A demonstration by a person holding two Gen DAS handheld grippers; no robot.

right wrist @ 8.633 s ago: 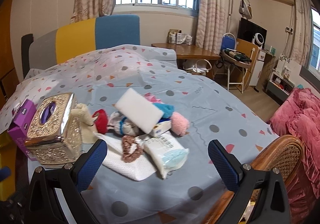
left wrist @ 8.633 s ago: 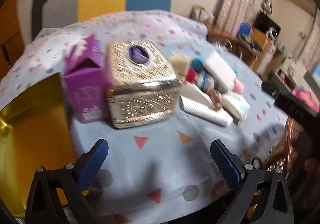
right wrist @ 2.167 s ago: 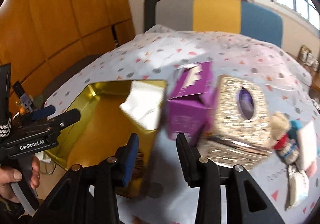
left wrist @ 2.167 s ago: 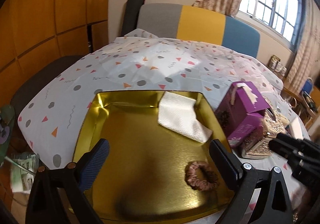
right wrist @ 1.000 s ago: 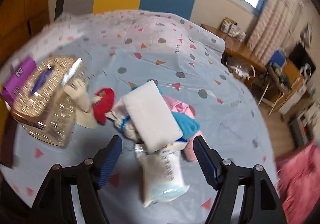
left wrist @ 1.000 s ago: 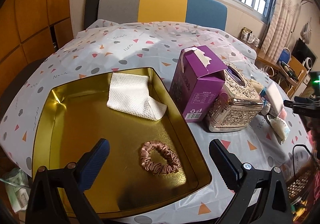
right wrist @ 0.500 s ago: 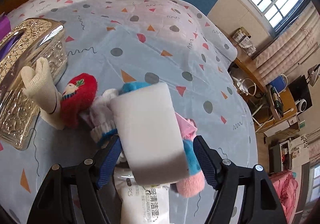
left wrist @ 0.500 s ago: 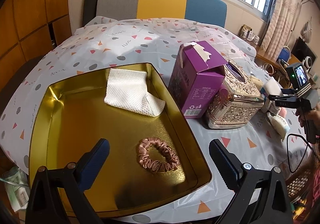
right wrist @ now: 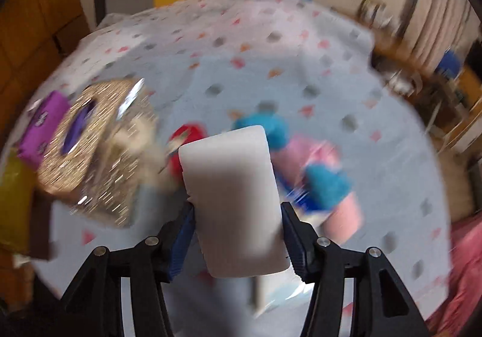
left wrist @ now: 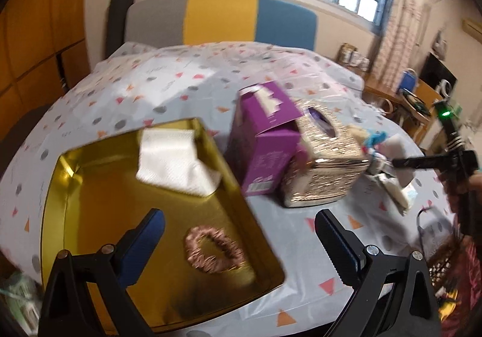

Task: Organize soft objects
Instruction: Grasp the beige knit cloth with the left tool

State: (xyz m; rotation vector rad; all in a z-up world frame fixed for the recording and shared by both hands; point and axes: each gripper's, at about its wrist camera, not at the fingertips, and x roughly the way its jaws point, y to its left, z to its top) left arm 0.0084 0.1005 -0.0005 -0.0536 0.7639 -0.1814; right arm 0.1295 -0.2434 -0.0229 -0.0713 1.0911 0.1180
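My right gripper [right wrist: 236,224] is shut on a white sponge block [right wrist: 232,195] and holds it above the pile of soft things: a red piece [right wrist: 183,138], blue pieces [right wrist: 327,183] and pink pieces [right wrist: 343,216]. The view is blurred by motion. In the left wrist view my left gripper [left wrist: 238,234] is open and empty, low over the gold tray [left wrist: 99,186]. The tray holds a white cloth [left wrist: 174,156] and a pink scrunchie [left wrist: 214,249]. The right gripper [left wrist: 421,162] shows at the right, over the pile.
A purple carton [left wrist: 265,132] and a gold tissue box [left wrist: 325,153] stand between the tray and the pile; both also show in the right wrist view, the box [right wrist: 96,138] at the left. A chair back [left wrist: 220,17] stands behind the table. A wicker chair [left wrist: 446,258] is at the right.
My right gripper has closed on the white sponge and lifted it off the pile. My left gripper has shifted a little toward the right over the tray.
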